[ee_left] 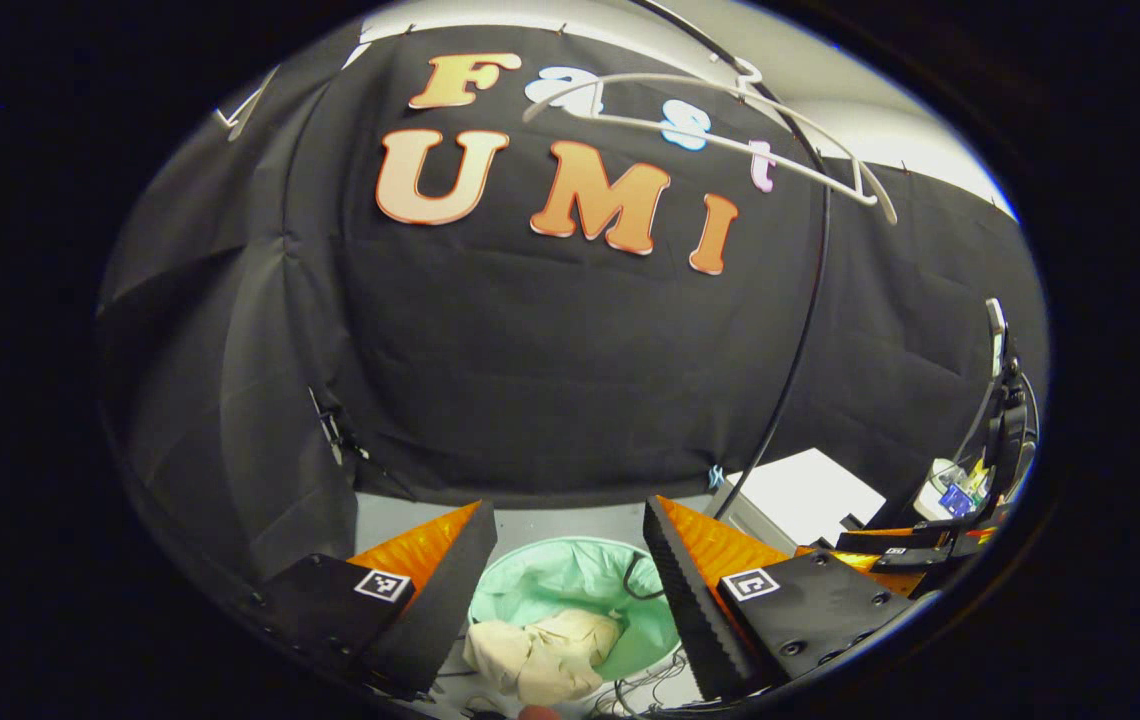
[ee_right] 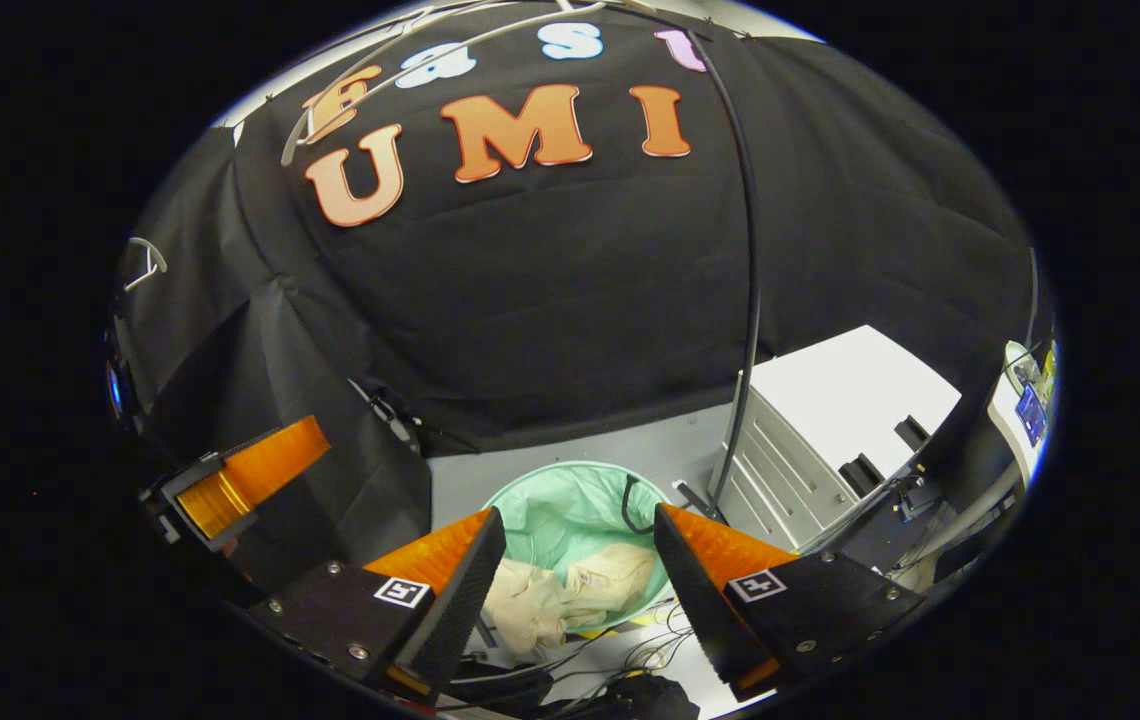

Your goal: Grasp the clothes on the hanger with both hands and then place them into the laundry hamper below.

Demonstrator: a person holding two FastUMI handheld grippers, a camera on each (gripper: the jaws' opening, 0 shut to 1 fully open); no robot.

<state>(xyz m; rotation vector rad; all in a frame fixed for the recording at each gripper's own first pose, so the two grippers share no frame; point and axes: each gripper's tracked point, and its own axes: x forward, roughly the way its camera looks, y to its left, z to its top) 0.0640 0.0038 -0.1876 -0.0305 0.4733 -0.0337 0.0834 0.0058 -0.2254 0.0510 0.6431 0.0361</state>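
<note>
Apparently done: clothes (ee_left: 540, 652) lie in the hamper (ee_left: 570, 585); above it, left tool (ee_left: 570, 590) and right tool (ee_right: 578, 580) gape wide, holding nothing; hanger (ee_left: 720, 125) bare

each gripper, the left gripper (ee_left: 570, 565) and the right gripper (ee_right: 578, 560), carries two wedge-shaped fingers with ribbed inner faces, mounted on black plates studded with small screws, each plate bearing a square black-and-white marker (ee_left: 382, 585), with translucent orange panels behind the fingers.
</note>
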